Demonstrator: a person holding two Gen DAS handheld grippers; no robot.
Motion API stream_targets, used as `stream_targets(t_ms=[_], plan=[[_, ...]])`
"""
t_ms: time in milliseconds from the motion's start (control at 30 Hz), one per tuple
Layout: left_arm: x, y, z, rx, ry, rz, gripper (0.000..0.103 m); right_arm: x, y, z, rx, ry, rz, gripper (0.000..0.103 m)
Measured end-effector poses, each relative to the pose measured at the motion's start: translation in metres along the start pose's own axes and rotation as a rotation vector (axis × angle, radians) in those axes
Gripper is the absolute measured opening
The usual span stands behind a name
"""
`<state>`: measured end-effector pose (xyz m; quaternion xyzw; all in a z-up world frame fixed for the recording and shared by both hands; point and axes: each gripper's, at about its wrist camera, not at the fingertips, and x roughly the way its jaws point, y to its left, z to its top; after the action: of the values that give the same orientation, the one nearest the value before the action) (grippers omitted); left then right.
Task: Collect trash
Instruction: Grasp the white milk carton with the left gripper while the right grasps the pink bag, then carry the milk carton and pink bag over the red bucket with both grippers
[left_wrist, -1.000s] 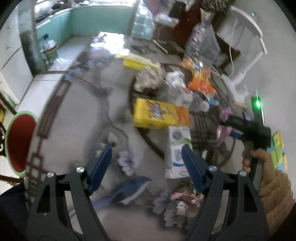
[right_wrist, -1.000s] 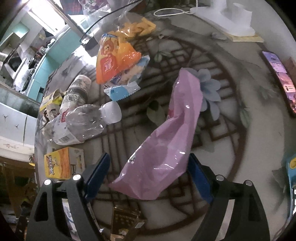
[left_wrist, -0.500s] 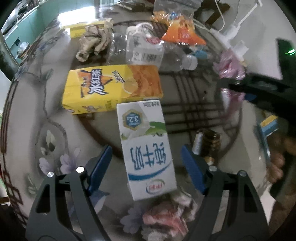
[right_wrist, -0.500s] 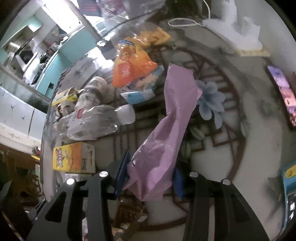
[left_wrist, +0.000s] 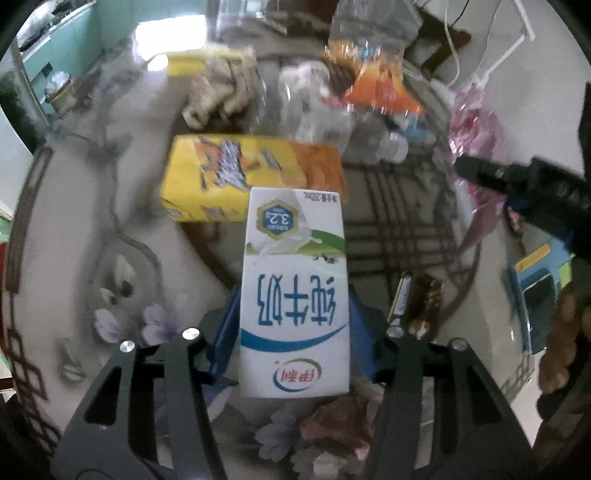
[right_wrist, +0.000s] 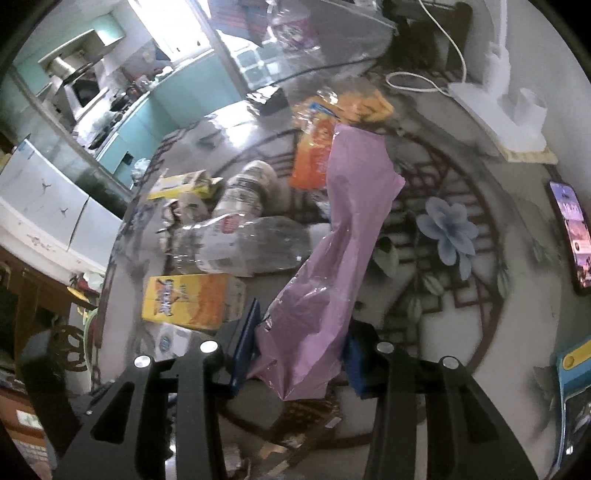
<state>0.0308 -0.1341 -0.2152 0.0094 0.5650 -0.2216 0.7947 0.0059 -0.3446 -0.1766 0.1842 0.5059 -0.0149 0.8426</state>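
Note:
My left gripper (left_wrist: 293, 328) is shut on a white milk carton (left_wrist: 293, 295) with blue print, both blue pads against its sides. My right gripper (right_wrist: 299, 347) is shut on a pink plastic bag (right_wrist: 340, 236) and holds it up off the table; the bag also shows in the left wrist view (left_wrist: 476, 147). A yellow-orange drink carton (left_wrist: 251, 177) lies just beyond the milk carton and also shows in the right wrist view (right_wrist: 192, 301). Clear plastic bottles (right_wrist: 243, 245), an orange snack bag (left_wrist: 380, 88) and crumpled paper (left_wrist: 218, 92) lie farther back.
A round patterned glass table (right_wrist: 480, 295) holds everything. A phone (right_wrist: 572, 236) lies at its right edge, with a blue object (right_wrist: 574, 391) near it. A white stand (right_wrist: 506, 107) and cable are at the back right. A dark wrapper (left_wrist: 417, 302) and pink crumpled trash (left_wrist: 340, 424) lie close.
My left gripper moved in over the milk carton and shut on its sides. My right gripper, shut on the pink bag, raised it and it now hangs more upright.

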Motion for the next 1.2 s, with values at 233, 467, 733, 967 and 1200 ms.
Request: stream_targets(t_ms=[233,467,733,967,1200], plan=[[-0.049,0.0,0.007,0.009,-0.14,0.003,0.051,-0.015,0.022,-0.004,-0.047,-0.029,0.011,0.04],[-0.101,0.016,0.01,-0.018,-0.28,0.05,0.051,-0.035,0.048,-0.004,-0.094,-0.078,0.018,0.04],[-0.142,0.047,0.002,-0.081,-0.389,0.099,0.051,-0.048,0.086,-0.009,-0.191,-0.117,0.028,0.04],[-0.161,0.083,-0.007,-0.166,-0.431,0.139,0.051,-0.047,0.117,-0.012,-0.26,-0.117,0.063,0.04],[-0.178,0.114,-0.022,-0.236,-0.449,0.218,0.051,-0.027,0.15,-0.015,-0.315,-0.071,0.099,0.04]])
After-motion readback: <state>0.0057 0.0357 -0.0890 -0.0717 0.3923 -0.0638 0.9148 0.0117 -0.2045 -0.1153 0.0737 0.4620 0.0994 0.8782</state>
